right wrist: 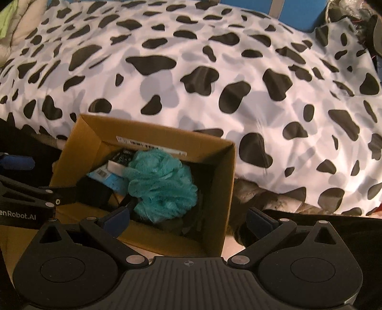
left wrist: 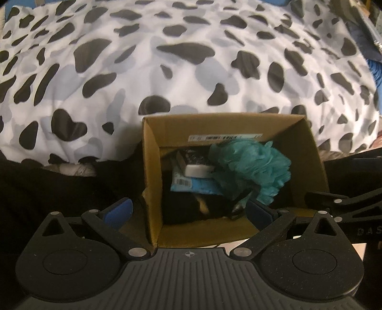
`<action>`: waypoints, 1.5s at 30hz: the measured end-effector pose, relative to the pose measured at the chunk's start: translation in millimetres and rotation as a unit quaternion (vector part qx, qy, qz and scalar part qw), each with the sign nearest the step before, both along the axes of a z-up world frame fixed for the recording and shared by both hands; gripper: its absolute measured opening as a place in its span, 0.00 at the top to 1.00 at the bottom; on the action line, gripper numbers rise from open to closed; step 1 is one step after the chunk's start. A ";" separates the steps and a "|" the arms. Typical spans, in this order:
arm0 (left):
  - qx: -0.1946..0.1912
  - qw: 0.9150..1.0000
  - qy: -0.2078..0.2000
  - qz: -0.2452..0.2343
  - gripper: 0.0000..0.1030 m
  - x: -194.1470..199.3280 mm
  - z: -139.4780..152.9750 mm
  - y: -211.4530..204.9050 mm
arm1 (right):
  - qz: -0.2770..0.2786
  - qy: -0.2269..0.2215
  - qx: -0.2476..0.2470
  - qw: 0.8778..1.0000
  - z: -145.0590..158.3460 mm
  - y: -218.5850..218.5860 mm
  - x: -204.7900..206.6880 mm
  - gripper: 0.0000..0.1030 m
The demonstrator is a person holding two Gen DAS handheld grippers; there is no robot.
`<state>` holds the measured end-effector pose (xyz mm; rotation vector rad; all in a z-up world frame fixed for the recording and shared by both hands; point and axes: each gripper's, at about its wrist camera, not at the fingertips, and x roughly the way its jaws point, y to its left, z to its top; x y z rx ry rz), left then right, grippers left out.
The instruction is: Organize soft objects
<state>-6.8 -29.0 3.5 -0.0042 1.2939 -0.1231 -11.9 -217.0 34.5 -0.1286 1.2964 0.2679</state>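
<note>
An open cardboard box [left wrist: 152, 171] [right wrist: 226, 181] stands at the foot of a bed. Inside lie a teal mesh bath pouf [left wrist: 253, 164] [right wrist: 160, 183], a white sponge block [left wrist: 198, 170] [right wrist: 115, 167], a light blue packet [left wrist: 191, 186] [right wrist: 107, 177] and dark soft items [left wrist: 186, 207] at the bottom. My left gripper [left wrist: 188, 209] hangs open over the box's near end with nothing between its fingers. My right gripper [right wrist: 188, 220] is open too, straddling the box's right wall, and holds nothing.
A cow-print duvet [left wrist: 167, 59] [right wrist: 214, 71] covers the bed behind the box. Dark fabric [left wrist: 59, 190] lies left of the box. The other gripper's arm shows at the edge of each view [left wrist: 346, 205] [right wrist: 26, 198]. A blue wall [right wrist: 300, 14] is behind the bed.
</note>
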 end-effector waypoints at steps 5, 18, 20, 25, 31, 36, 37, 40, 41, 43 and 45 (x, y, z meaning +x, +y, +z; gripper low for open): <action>-0.002 0.999 0.036 0.014 0.00 6.2 -14.5 4.9 | 0.002 0.022 -0.002 1.000 -12.3 0.1 3.2 0.00; 0.015 0.997 0.075 0.013 0.00 11.3 -26.6 1.5 | 0.001 0.055 -0.008 0.998 -27.7 -1.3 7.5 0.00; 0.015 0.997 0.076 0.015 0.00 11.4 -27.2 2.2 | 0.002 0.059 -0.009 0.998 -29.1 -1.0 7.7 0.00; 0.015 0.997 0.077 0.015 0.00 12.0 -27.8 2.3 | 0.004 0.060 -0.010 0.998 -29.8 0.0 8.3 0.00; 0.015 0.997 0.077 0.015 0.00 11.7 -28.1 2.1 | 0.007 0.062 -0.013 0.998 -31.0 1.4 8.1 0.00; 0.015 0.997 0.077 0.015 0.00 12.2 -27.9 2.4 | 0.007 0.062 -0.014 0.998 -31.4 1.3 8.1 0.00; 0.015 0.997 0.077 0.015 0.00 12.4 -27.9 2.5 | 0.008 0.062 -0.015 0.998 -31.3 1.3 8.1 0.00; 0.014 0.997 0.076 0.016 0.00 12.6 -27.8 2.8 | 0.008 0.061 -0.015 0.998 -31.2 1.3 8.0 0.00; 0.014 0.997 0.076 0.017 0.00 12.3 -28.2 2.1 | 0.008 0.061 -0.015 0.998 -31.2 1.4 7.9 0.00; 0.014 0.997 0.076 0.018 0.00 12.0 -28.6 2.0 | 0.008 0.062 -0.015 0.998 -31.2 1.4 7.9 0.00; 0.013 0.997 0.077 0.018 0.00 12.3 -29.0 2.4 | 0.008 0.062 -0.015 0.998 -31.1 1.3 7.9 0.00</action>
